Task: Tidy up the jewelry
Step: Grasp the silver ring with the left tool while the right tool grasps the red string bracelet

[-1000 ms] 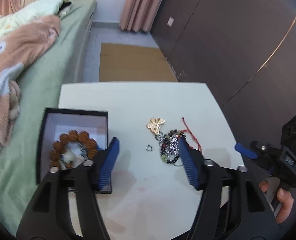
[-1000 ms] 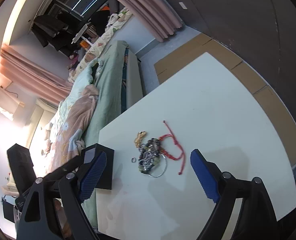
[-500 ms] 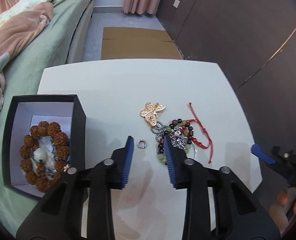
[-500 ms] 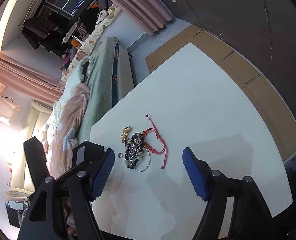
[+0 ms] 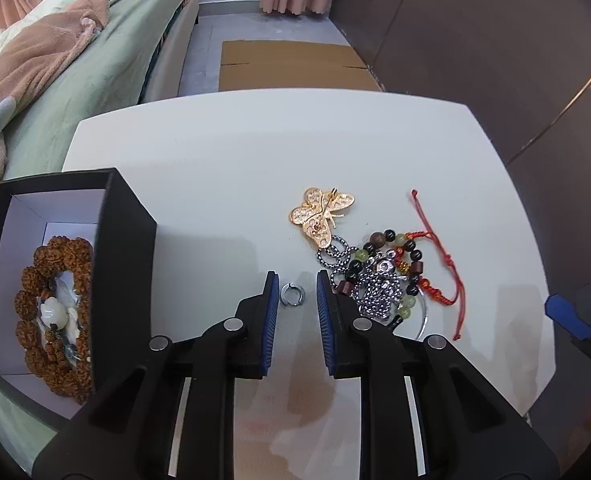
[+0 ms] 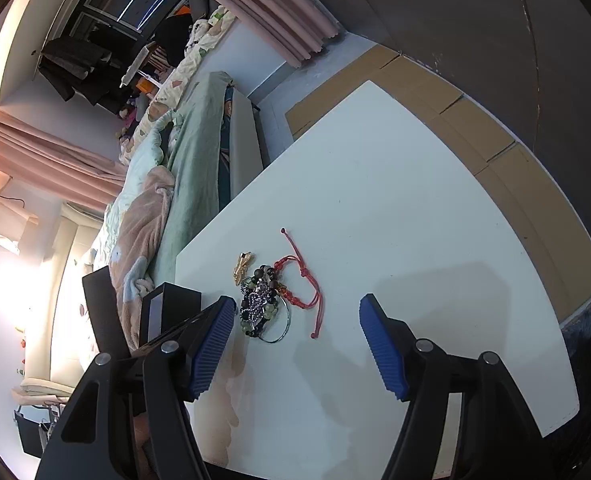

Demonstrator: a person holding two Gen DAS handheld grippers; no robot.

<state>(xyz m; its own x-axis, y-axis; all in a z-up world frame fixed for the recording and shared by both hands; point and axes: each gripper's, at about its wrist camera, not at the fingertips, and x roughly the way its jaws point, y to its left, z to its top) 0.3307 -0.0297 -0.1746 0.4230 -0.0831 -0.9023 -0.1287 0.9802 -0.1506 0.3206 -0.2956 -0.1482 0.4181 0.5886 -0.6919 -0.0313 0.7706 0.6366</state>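
A small silver ring [image 5: 292,293] lies on the white table [image 5: 235,184]. My left gripper [image 5: 295,284] straddles it, narrowly open, the pads not touching the ring. To its right lies a pile: gold butterfly brooch [image 5: 321,212], bead bracelets and silver chain [image 5: 379,276], red cord bracelet [image 5: 441,264]. An open black box [image 5: 127,240] at the left holds a brown bead bracelet [image 5: 61,312]. My right gripper [image 6: 295,328] is wide open and empty, above the table, near the pile [image 6: 261,304] and red cord [image 6: 307,280].
A bed with green and pink bedding [image 5: 67,56] runs along the table's left side. Cardboard [image 5: 295,66] lies on the floor beyond the table. A dark wall [image 5: 495,40] stands at the right. The black box also shows in the right wrist view [image 6: 171,308].
My left gripper has moved forward and down to the silver ring and narrowed its jaws around it. The right gripper has stayed wide open, shifting slightly.
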